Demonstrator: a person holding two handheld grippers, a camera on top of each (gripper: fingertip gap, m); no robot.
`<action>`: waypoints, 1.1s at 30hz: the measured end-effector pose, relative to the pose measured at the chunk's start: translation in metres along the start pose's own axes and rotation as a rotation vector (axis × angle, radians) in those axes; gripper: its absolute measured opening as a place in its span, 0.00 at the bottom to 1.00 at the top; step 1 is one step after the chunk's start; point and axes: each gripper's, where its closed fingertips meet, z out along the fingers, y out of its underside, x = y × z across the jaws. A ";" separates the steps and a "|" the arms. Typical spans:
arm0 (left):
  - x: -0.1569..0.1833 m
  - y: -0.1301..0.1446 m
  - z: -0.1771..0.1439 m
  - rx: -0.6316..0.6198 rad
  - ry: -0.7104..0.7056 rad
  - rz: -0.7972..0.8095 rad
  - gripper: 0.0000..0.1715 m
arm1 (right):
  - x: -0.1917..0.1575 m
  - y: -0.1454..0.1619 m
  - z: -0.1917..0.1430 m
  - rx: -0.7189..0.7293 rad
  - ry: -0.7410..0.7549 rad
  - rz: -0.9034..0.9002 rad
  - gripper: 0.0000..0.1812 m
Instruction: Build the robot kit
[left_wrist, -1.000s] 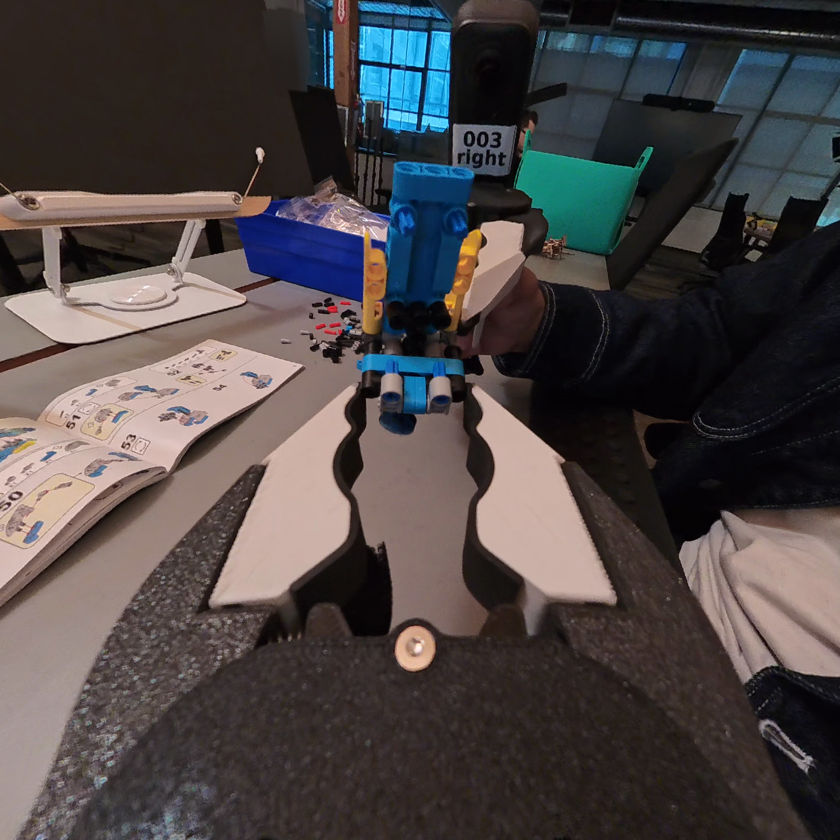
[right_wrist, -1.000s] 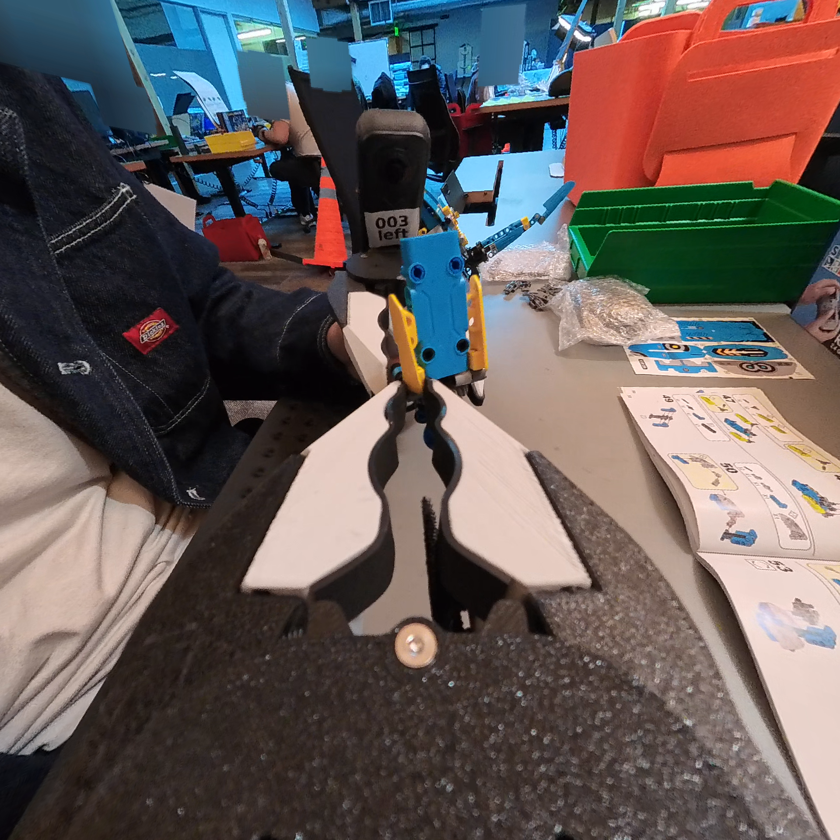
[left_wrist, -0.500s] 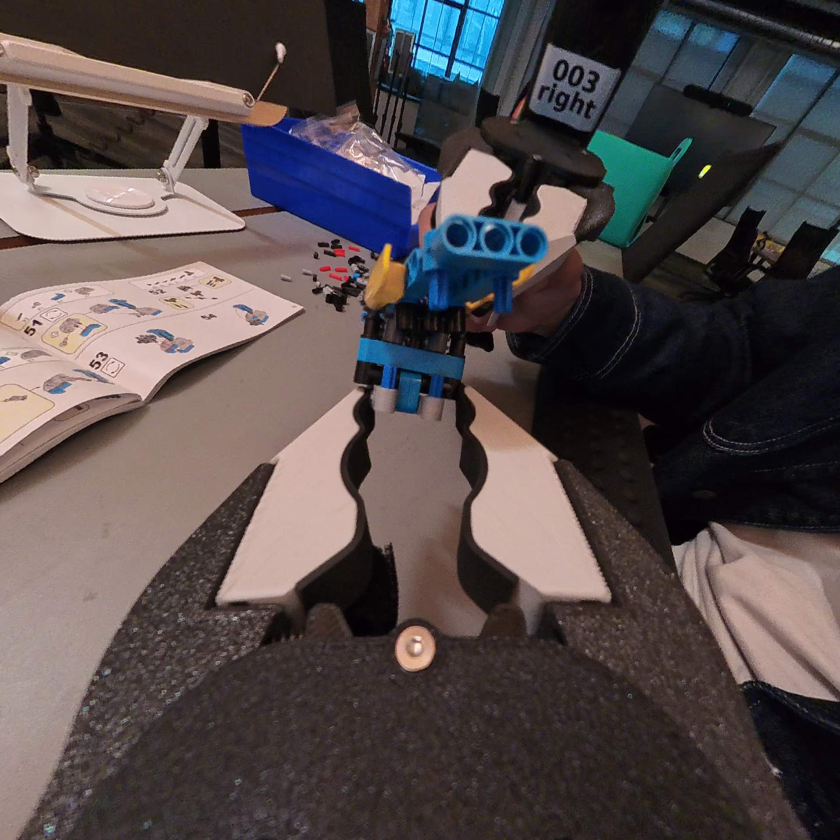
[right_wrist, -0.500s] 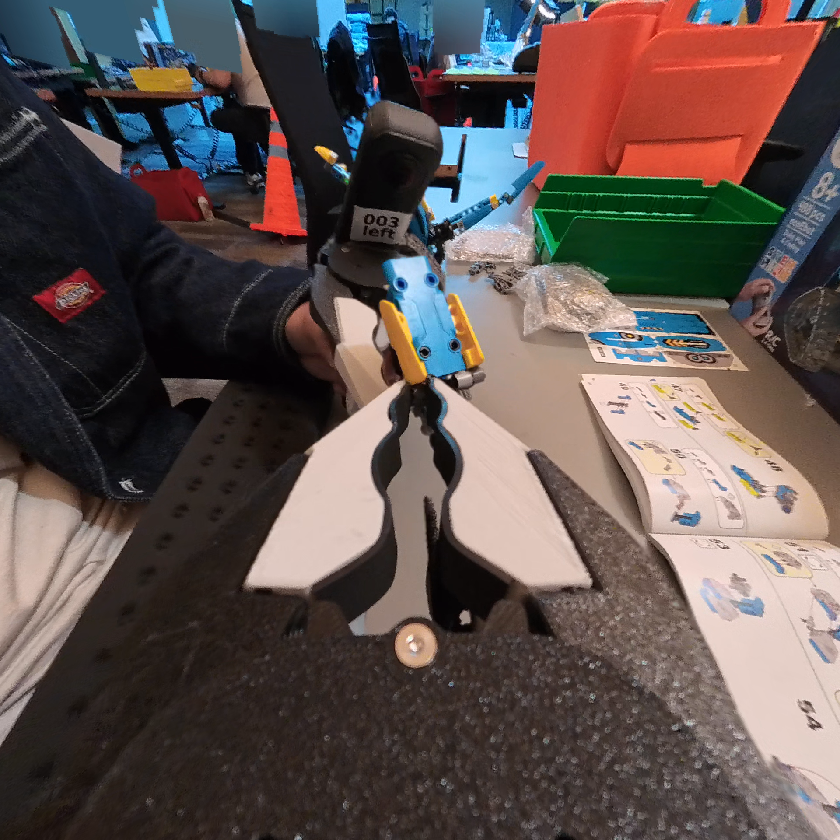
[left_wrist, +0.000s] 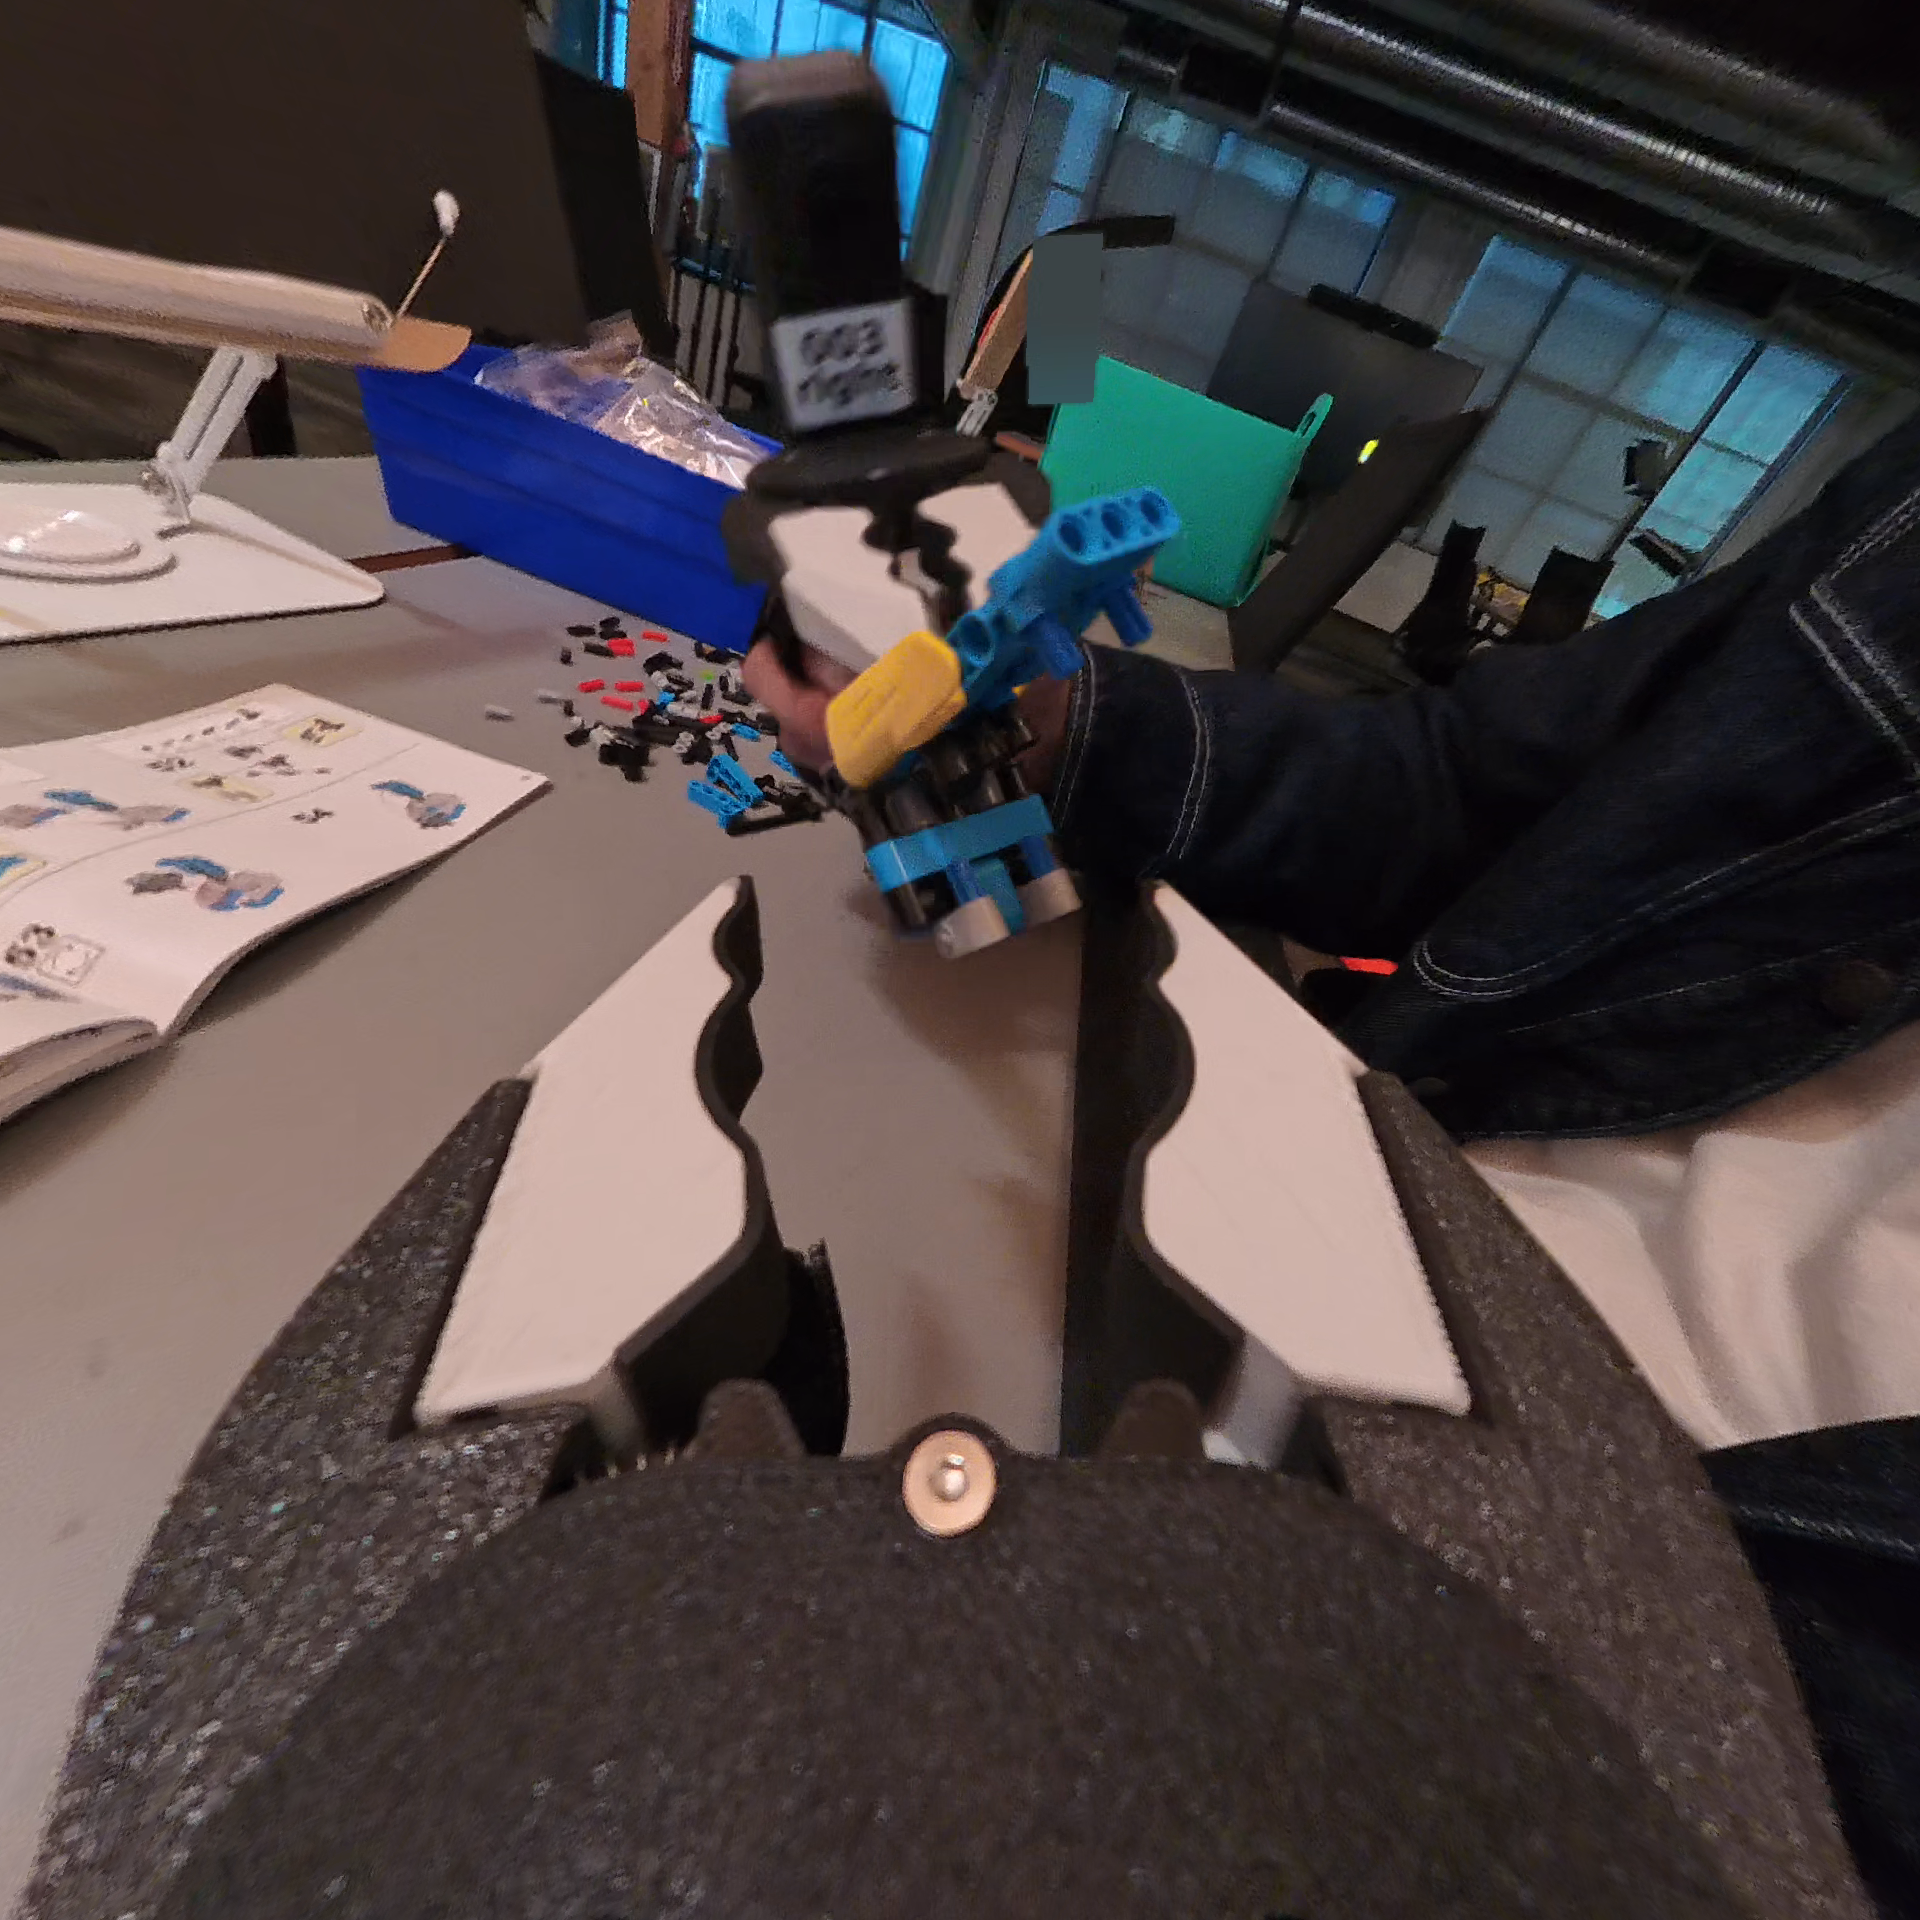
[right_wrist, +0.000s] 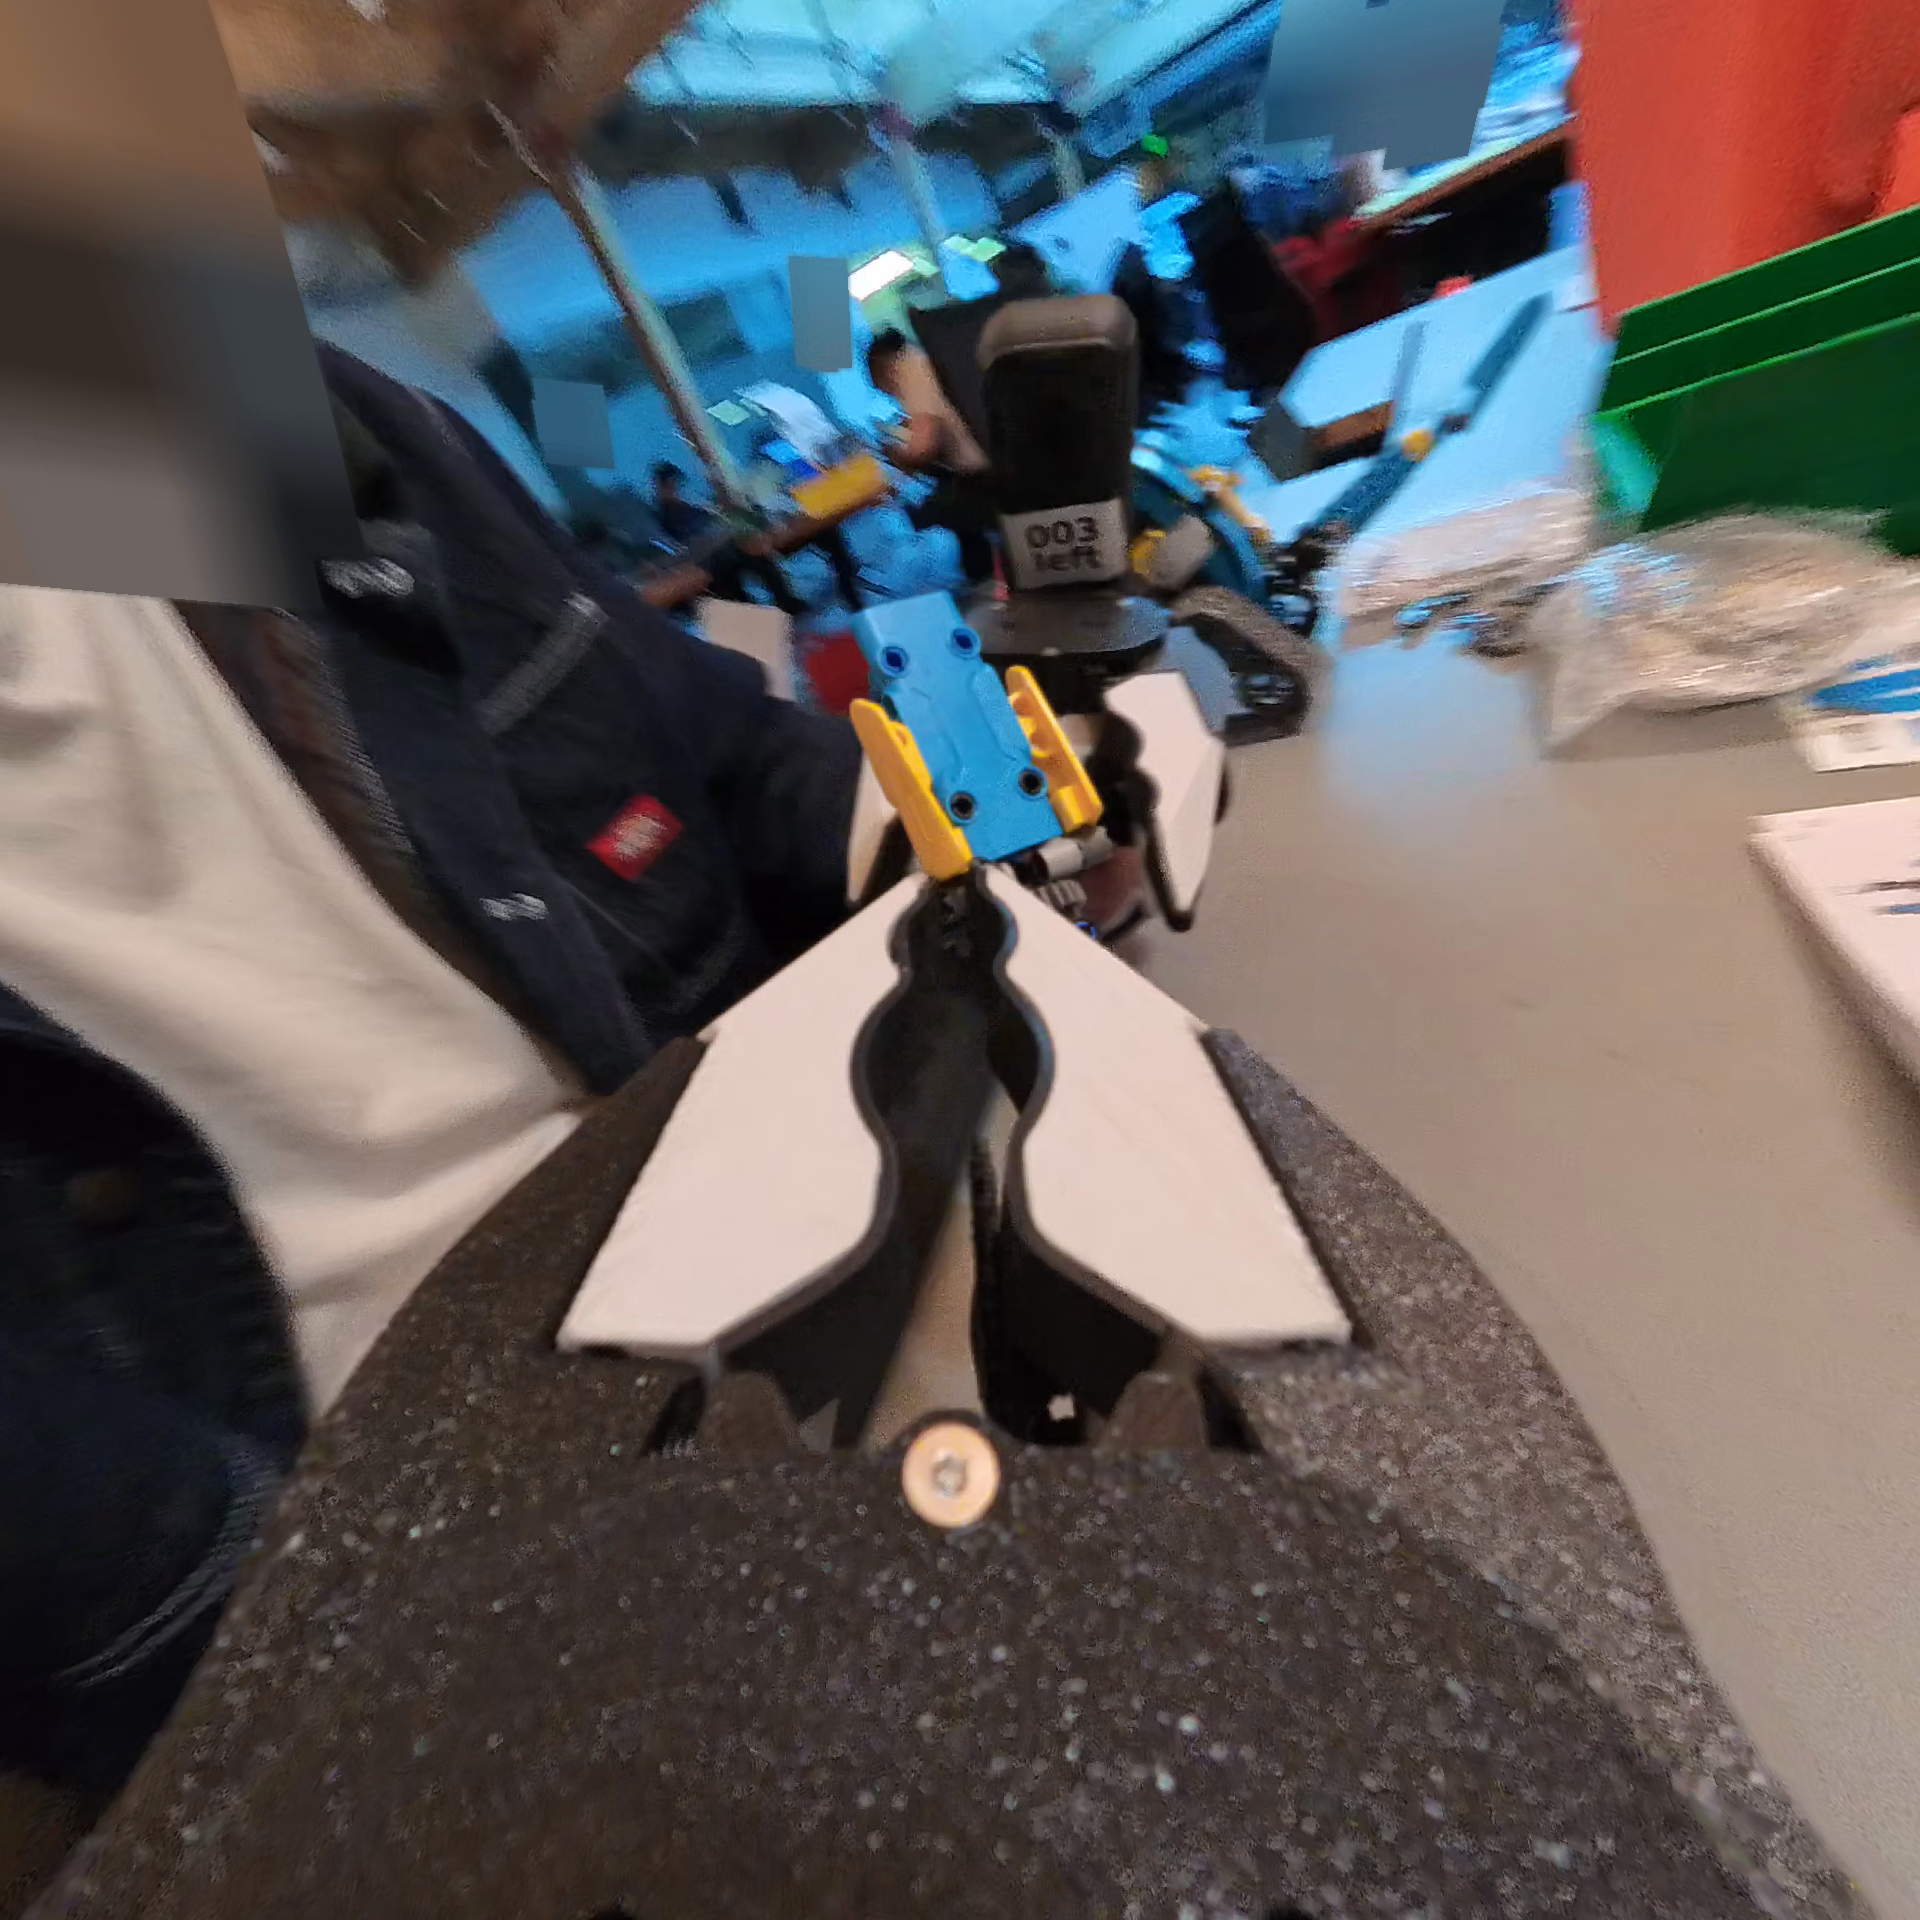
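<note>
Frame centre: the right tool (right_wrist: 961, 894) is clamped on the lower end of a blue-and-yellow brick model (right_wrist: 971, 764), held above the grey counter (left_wrist: 343, 1060). The left tool (left_wrist: 940, 894), jaws spread wide, grips nothing; the model sits just beyond its tips. The model looks light, rigid and liable to pop apart, so its solid blue body seems the safest hold. Loose small pieces (left_wrist: 665, 717) and an instruction booklet (left_wrist: 208, 831) lie at left.

Glossy plastic brick model (right_wrist: 971, 764), matt grey table (left_wrist: 312, 1091), paper booklet (left_wrist: 208, 831), speckled foam gripper (left_wrist: 945, 904) body.
</note>
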 end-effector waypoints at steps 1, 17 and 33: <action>0.002 -0.001 0.001 -0.008 -0.007 0.035 0.43 | -0.001 0.000 -0.001 0.033 -0.052 0.059 0.02; -0.024 0.043 0.005 -0.244 -0.193 0.134 0.18 | 0.044 0.051 -0.001 -0.085 0.106 0.146 0.00; -0.040 0.080 0.008 -0.545 -0.125 0.105 0.37 | 0.030 0.127 -0.019 -0.400 0.790 0.153 0.43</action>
